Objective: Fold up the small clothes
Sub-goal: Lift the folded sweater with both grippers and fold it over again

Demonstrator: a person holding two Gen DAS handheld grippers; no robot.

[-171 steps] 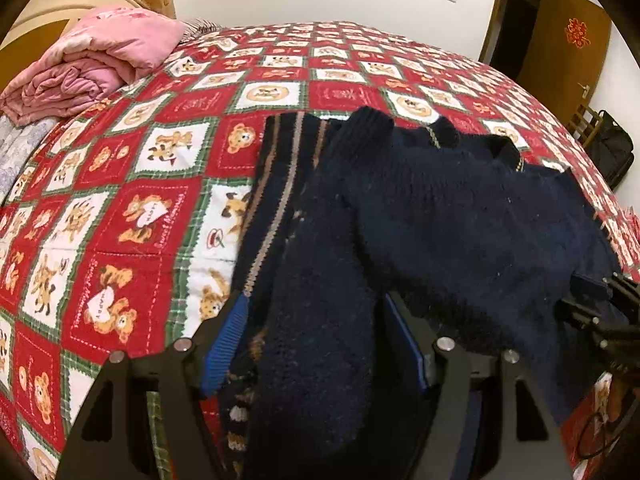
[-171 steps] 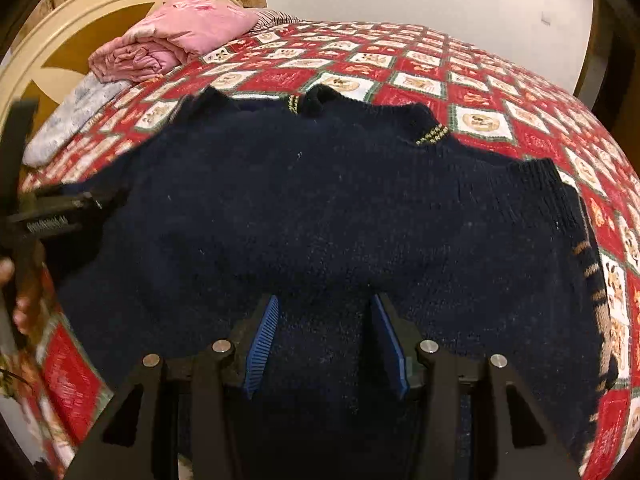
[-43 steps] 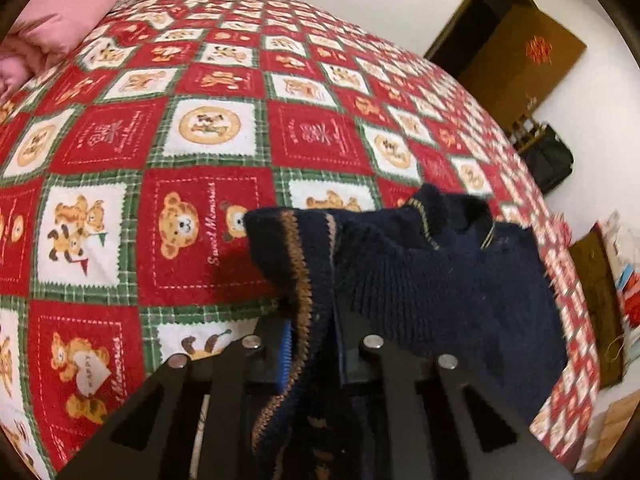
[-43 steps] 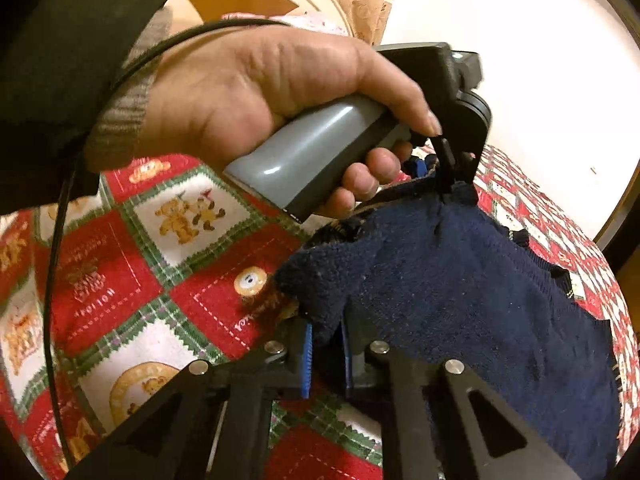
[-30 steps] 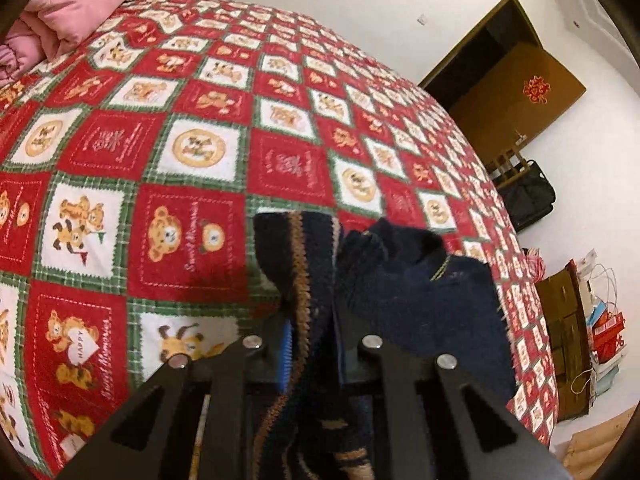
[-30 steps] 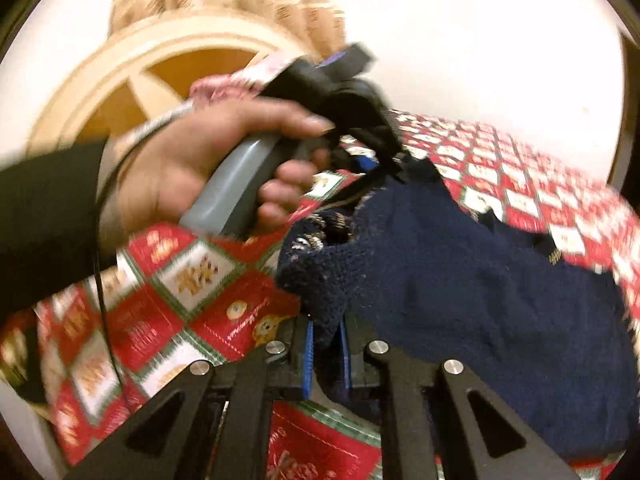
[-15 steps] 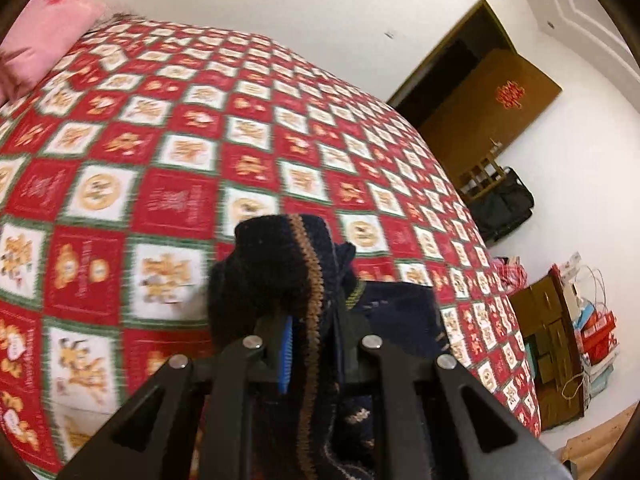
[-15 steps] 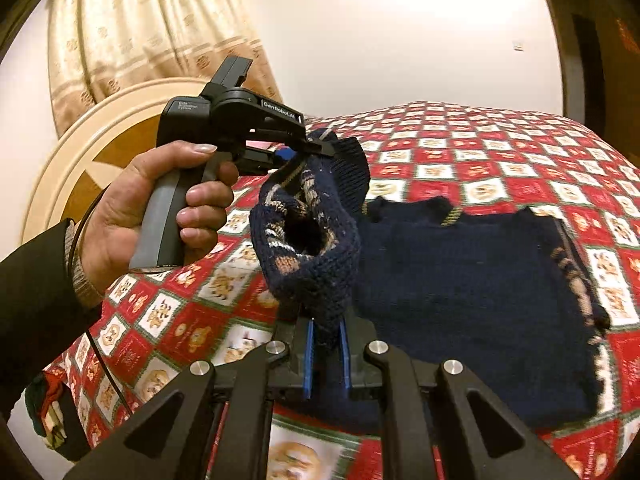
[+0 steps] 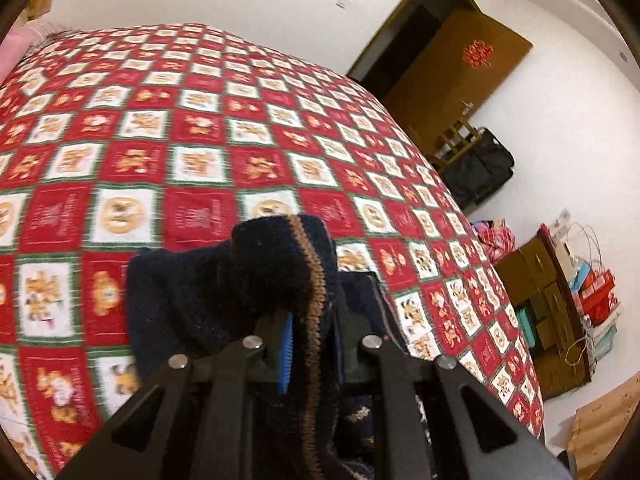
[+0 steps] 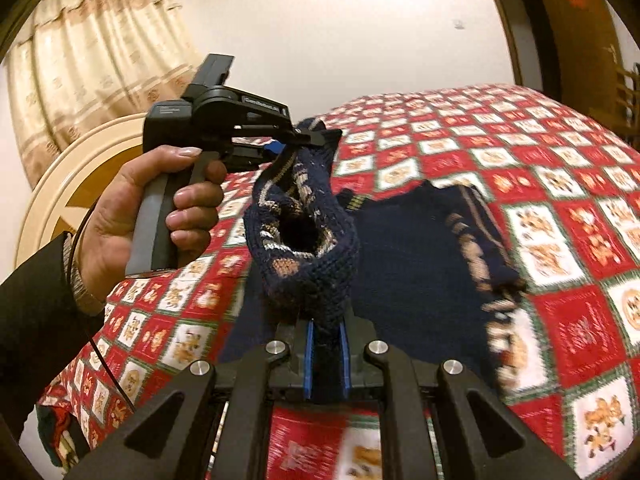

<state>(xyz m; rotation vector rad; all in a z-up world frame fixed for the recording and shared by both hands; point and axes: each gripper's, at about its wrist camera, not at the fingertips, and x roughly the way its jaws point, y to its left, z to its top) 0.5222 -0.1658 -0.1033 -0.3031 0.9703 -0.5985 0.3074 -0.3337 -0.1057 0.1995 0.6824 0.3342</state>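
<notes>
A navy knitted sweater [image 10: 420, 264] with tan patterned bands lies partly flat on the red teddy-bear bedspread [image 10: 560, 168]. One edge of it is lifted off the bed and hangs as a sagging loop between the two grippers. My right gripper [image 10: 326, 344] is shut on the near end of that loop. In the right wrist view a hand [image 10: 160, 208] holds my left gripper [image 10: 304, 138] up at the left, shut on the far end. The left wrist view shows the left gripper [image 9: 316, 332] pinching a striped fold of the sweater [image 9: 240, 280], with the flat part beneath it.
A cream round headboard [image 10: 60, 184] and a curtain [image 10: 92, 60] stand at the left. Beyond the bedspread [image 9: 200, 120] are a brown door [image 9: 452, 60], a chair with a black bag [image 9: 480, 168], and brown boxes with bags [image 9: 560, 292] along the right wall.
Both grippers have lifted the sweater's edge and carried it sideways over the bed. The lifted part now hangs in a loop over the flat part. Both views rolled.
</notes>
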